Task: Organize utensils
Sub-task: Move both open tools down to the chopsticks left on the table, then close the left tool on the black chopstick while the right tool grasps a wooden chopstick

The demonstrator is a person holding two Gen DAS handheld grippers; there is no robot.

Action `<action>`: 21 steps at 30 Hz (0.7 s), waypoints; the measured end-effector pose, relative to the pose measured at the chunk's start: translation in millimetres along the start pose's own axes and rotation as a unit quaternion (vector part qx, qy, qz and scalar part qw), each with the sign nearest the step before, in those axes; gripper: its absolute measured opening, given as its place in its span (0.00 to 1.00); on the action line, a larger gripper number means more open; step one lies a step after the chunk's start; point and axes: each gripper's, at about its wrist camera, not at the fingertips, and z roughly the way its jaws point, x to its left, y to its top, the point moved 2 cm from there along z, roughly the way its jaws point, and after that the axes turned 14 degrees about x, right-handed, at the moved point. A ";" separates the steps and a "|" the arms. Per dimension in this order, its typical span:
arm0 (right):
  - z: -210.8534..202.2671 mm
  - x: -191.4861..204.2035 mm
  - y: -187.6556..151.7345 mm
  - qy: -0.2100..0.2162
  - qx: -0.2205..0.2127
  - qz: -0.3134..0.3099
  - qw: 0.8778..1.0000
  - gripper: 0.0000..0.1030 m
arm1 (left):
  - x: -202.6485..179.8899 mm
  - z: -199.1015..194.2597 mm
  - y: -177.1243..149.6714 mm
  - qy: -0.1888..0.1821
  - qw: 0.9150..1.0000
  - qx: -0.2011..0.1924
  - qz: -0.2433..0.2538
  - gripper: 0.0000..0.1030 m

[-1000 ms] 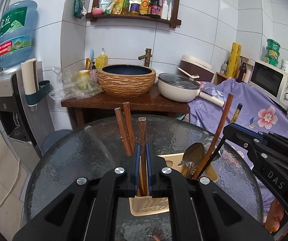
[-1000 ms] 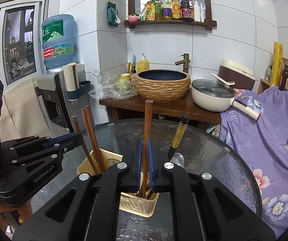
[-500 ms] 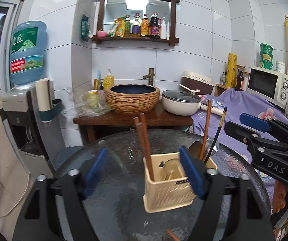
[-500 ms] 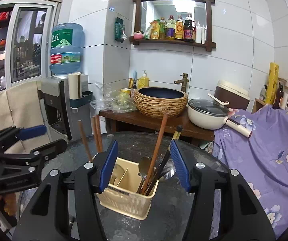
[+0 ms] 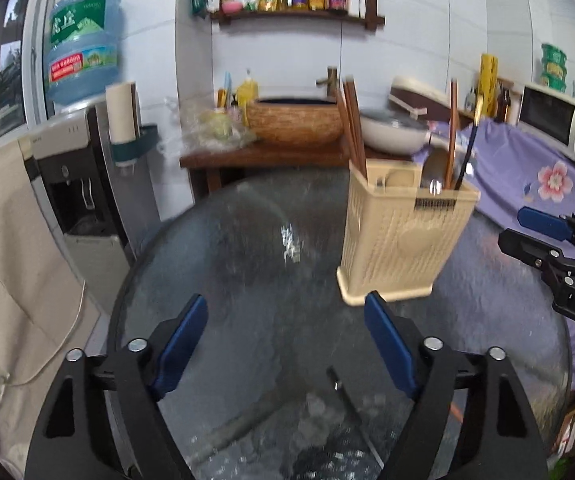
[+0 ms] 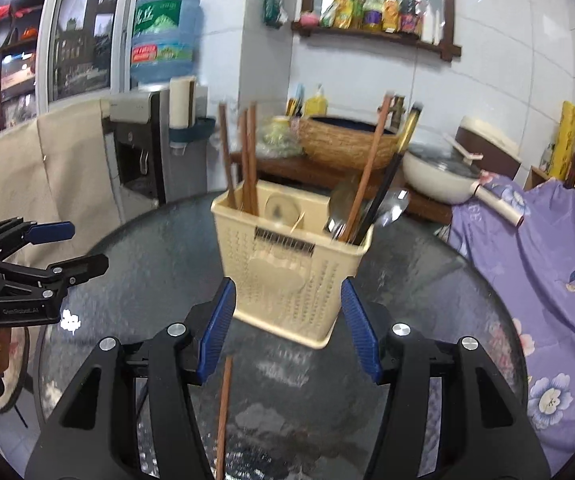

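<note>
A cream plastic utensil basket (image 5: 399, 236) (image 6: 287, 256) stands on the round glass table (image 5: 247, 260). It holds brown wooden chopsticks (image 6: 247, 156) on its left side and spoons (image 6: 391, 204), a brown chopstick and a black chopstick on its right. My left gripper (image 5: 287, 340) is open and empty, low over the table, left of the basket. My right gripper (image 6: 287, 320) is open and empty, just in front of the basket. A loose brown chopstick (image 6: 223, 408) lies on the table between its fingers. A dark chopstick (image 5: 347, 396) lies near the left gripper.
A wooden side table (image 5: 267, 156) behind holds a woven basin (image 5: 295, 120) and a white pan (image 5: 391, 132). A water dispenser (image 5: 83, 160) stands at the left. A purple flowered cloth (image 6: 535, 248) and a microwave (image 5: 555, 120) are at the right.
Both grippers went from shut on chopsticks in the basket to open, then pulled back and lower. The chopsticks now stand in the basket.
</note>
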 end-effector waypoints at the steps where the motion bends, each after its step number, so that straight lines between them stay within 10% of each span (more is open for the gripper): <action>1: 8.3 4.4 -7.5 0.005 0.014 -0.002 1.000 0.54 | -1.2 5.6 -5.7 0.000 1.000 0.012 0.003 0.68; 9: 61.0 30.5 -46.8 0.028 0.103 -0.020 0.994 0.53 | -12.9 49.0 -43.7 -0.034 0.995 0.098 0.002 0.42; 21: 104.0 40.7 -59.8 0.060 0.174 -0.014 0.983 0.38 | -30.6 76.6 -63.6 -0.037 0.989 0.144 0.010 0.34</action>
